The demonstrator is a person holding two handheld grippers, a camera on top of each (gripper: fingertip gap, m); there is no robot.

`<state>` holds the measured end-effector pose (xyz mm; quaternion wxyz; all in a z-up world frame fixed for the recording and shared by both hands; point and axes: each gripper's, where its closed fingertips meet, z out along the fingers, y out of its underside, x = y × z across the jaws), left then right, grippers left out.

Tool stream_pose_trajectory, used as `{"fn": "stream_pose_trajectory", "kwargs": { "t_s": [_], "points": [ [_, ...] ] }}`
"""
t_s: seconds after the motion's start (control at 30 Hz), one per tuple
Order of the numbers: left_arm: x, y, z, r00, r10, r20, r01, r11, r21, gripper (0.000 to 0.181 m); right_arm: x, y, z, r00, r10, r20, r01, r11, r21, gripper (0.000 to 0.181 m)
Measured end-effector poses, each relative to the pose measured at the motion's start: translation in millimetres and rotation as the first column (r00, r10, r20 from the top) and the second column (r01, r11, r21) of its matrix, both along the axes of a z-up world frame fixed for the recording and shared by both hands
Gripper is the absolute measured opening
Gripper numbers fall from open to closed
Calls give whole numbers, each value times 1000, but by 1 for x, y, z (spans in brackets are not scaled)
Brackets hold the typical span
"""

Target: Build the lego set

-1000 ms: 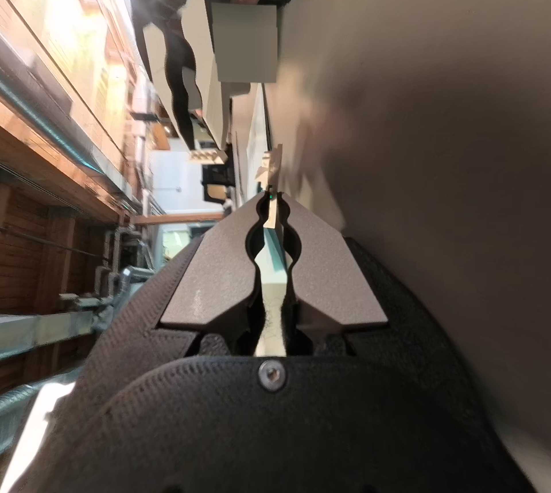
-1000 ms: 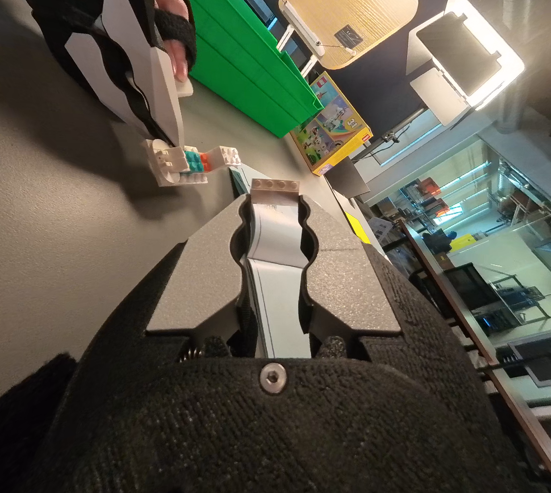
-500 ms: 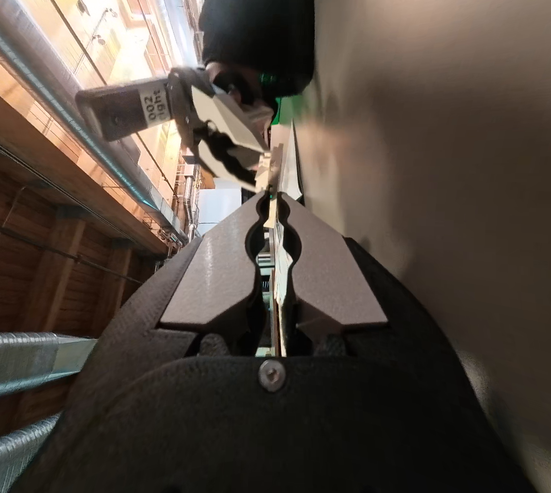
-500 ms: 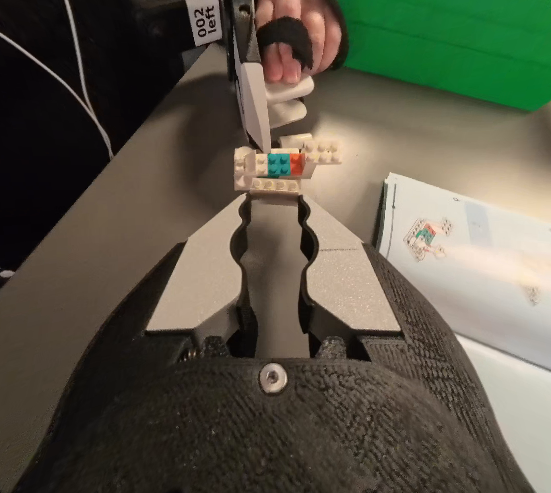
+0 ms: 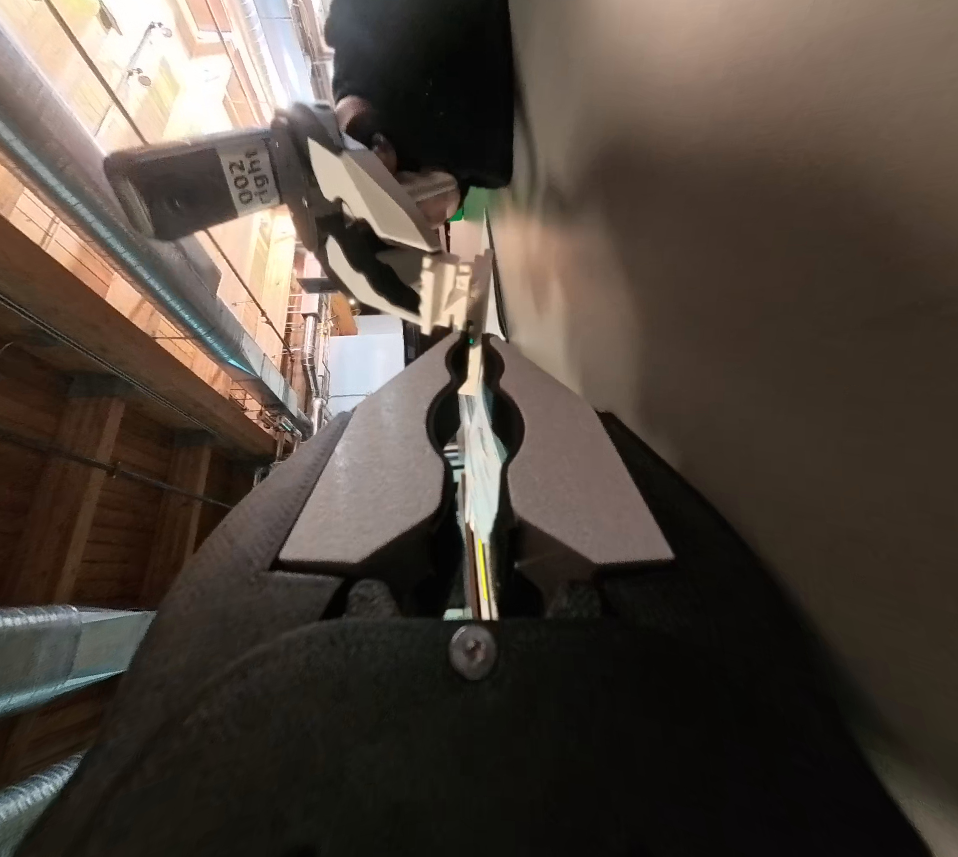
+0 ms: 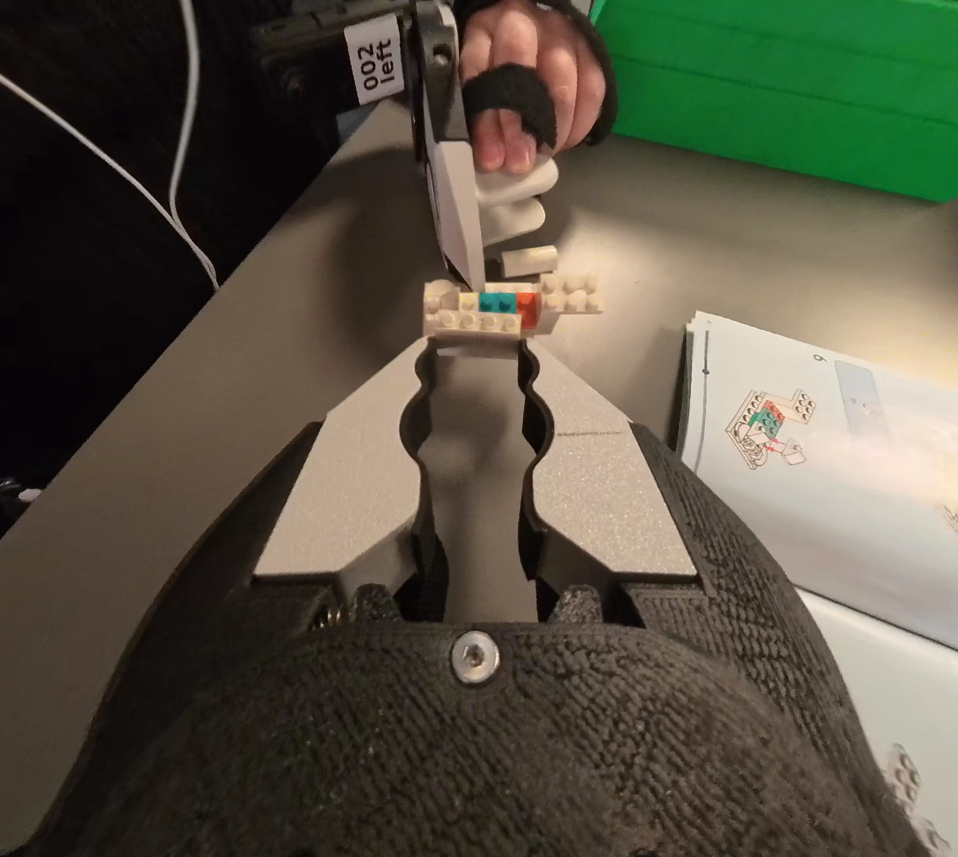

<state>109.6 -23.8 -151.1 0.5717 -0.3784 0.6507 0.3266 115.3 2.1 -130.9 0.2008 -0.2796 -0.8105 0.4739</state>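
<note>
Both tools share one build. The right gripper (image 6: 477,339), seen from its own camera, has two pale grey, grainy fingers (image 6: 363,479) with wavy black-edged inner faces, set in a black textured housing; a silver hex screw (image 6: 475,660) sits at lower centre. The left gripper (image 6: 469,280) at upper centre shows a thin grey finger, a dark body and a white sticker with dark print. The hand (image 6: 529,70) beside it wears a black knitted sleeve with a loop over one finger; a thin white cable (image 6: 179,142) crosses the dark clothing at upper left.

In the left wrist view the fingers (image 5: 373,484) look brownish, with a dark screw (image 5: 470,657) below.
</note>
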Motion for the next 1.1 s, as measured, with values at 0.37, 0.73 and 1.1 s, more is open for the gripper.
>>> {"fn": "stream_pose_trajectory", "kwargs": {
  "t_s": [0.37, 0.73, 1.1],
  "points": [
    [-6, 8, -6, 999, 30, -14, -30, 999, -29, 4, 0, 7, 8, 992, -60, -107, 48, 992, -117, 30],
    [-9, 14, -7, 999, 41, -5, -41, 999, -35, 4, -2, 5, -1, 994, -64, -92, 60, 997, -47, 30],
    [-7, 15, -7, 999, 35, -8, -35, 999, -35, 3, -5, 7, -1, 993, -85, -83, 81, 995, -58, 29]
  ]
}}
